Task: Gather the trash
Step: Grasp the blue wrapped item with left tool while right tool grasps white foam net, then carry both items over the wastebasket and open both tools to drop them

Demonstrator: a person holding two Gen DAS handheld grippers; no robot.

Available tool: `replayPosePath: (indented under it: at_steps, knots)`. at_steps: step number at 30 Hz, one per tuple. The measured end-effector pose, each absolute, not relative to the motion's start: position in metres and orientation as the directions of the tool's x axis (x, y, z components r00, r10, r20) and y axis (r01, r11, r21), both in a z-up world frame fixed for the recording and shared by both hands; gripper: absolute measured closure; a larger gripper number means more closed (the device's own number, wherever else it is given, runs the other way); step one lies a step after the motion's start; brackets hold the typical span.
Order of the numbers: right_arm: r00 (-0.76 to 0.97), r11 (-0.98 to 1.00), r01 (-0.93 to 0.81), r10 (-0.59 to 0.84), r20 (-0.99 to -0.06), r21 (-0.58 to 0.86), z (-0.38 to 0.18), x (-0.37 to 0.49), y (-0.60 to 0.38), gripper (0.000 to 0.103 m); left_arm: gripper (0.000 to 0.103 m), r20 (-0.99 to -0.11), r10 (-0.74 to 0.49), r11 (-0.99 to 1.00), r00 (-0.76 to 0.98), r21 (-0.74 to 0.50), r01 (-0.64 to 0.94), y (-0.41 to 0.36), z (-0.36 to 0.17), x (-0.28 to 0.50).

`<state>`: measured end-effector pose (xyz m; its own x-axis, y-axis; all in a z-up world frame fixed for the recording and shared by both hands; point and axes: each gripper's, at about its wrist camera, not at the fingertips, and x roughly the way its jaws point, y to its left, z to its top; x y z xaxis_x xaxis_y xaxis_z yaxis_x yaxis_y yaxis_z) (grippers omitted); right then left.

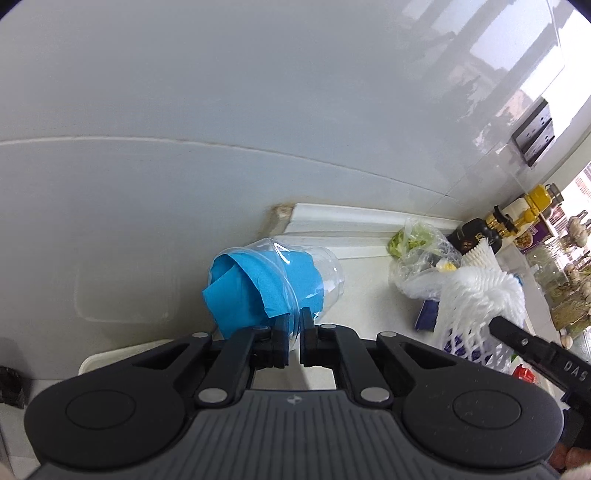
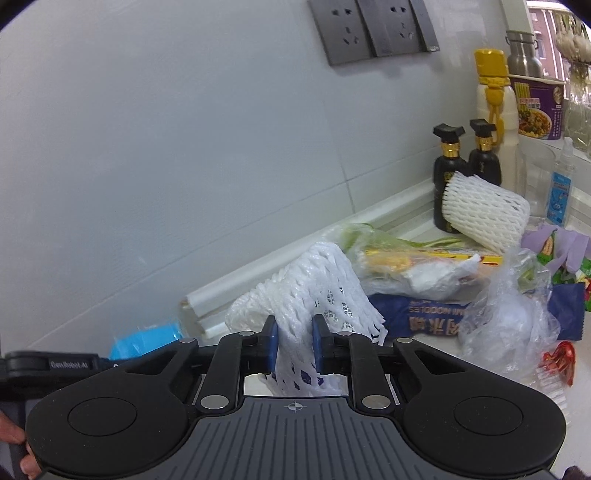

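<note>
White countertop (image 2: pixel 424 343) against a pale tiled wall, trash strewn along the back edge. Nearest, left gripper (image 1: pixel 294 338) — jaws pressed together on the thin rim of one clear plastic cup (image 1: pixel 295 280) stuffed with blue paper (image 1: pixel 251 291); pinching the rim probably keeps the paper inside as it lifts. Right gripper (image 2: pixel 294 345) — jaws pinching one white foam fruit net (image 2: pixel 314 295), which hangs limp between the blue pads, clear of the counter; soft mesh wants a squeeze, judged secure. Beyond: a second foam net (image 2: pixel 487 212) leaning on two black bottles (image 2: pixel 448 173), one blue noodle wrapper (image 2: pixel 424 314), crumpled clear bags (image 2: pixel 509 325), a red wrapper (image 2: pixel 559 360) — still uncollected. Farthest, two wall sockets (image 2: pixel 373 31).
</note>
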<state>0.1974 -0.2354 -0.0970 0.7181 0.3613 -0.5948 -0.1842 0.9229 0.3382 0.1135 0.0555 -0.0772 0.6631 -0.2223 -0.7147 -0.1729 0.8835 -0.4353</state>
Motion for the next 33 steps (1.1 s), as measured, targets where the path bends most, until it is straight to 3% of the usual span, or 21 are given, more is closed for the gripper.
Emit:
replayPosePath:
  at_steps: [13, 33]
  knots:
    - [0.642, 0.879, -0.27, 0.469, -0.606, 0.394, -0.102, 0.154, -0.168, 0.086, 0.099, -0.774, -0.178, 0.858, 0.608, -0.424, -0.289, 0.106, -0.111, 0.059]
    - [0.385, 0.877, -0.368, 0.447, -0.808, 0.309, -0.205, 0.09, -0.065, 0.085, 0.099, -0.869, -0.216, 0.839, 0.445, -0.399, -0.371, 0.142, -0.246, 0.018]
